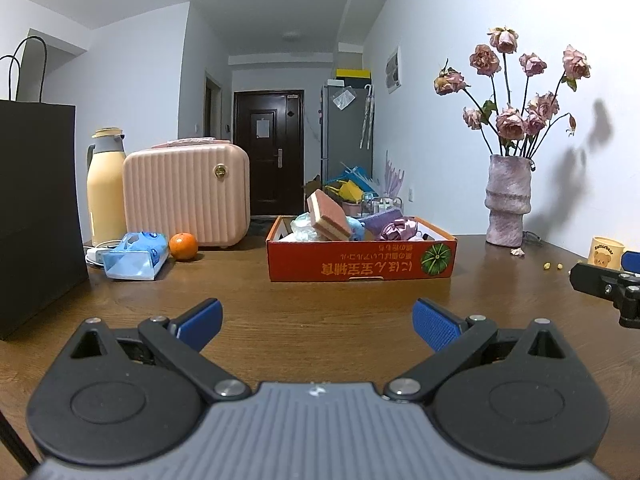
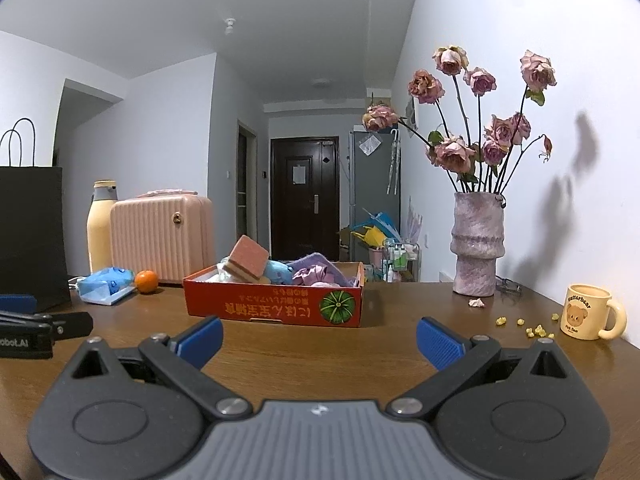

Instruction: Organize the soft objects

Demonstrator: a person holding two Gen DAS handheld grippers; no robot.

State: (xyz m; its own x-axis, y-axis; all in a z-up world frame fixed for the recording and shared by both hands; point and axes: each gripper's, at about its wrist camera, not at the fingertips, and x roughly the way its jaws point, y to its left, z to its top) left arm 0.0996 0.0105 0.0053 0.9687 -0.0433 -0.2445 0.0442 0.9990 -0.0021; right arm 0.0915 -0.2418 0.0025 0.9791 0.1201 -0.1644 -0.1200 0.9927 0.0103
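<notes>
A shallow red cardboard box (image 1: 362, 262) (image 2: 272, 306) stands on the wooden table, mid-distance. In it lie a pink-and-yellow sponge (image 1: 328, 216) (image 2: 246, 260) tilted on top, a light blue plush (image 2: 280, 272), a purple cloth (image 1: 382, 218) (image 2: 316, 262) and pink fabric (image 1: 400, 228). A blue tissue pack (image 1: 134, 256) (image 2: 104, 284) lies left of the box, outside it. My left gripper (image 1: 316, 320) is open and empty, low over the table in front of the box. My right gripper (image 2: 320, 338) is open and empty too, just right of the left one.
A black paper bag (image 1: 36, 208), a yellow thermos (image 1: 105, 188), a pink case (image 1: 186, 194) and an orange (image 1: 183, 246) stand at the left. A vase of dried roses (image 2: 478, 244), a bear mug (image 2: 588, 312) and yellow crumbs (image 2: 534, 328) are at the right.
</notes>
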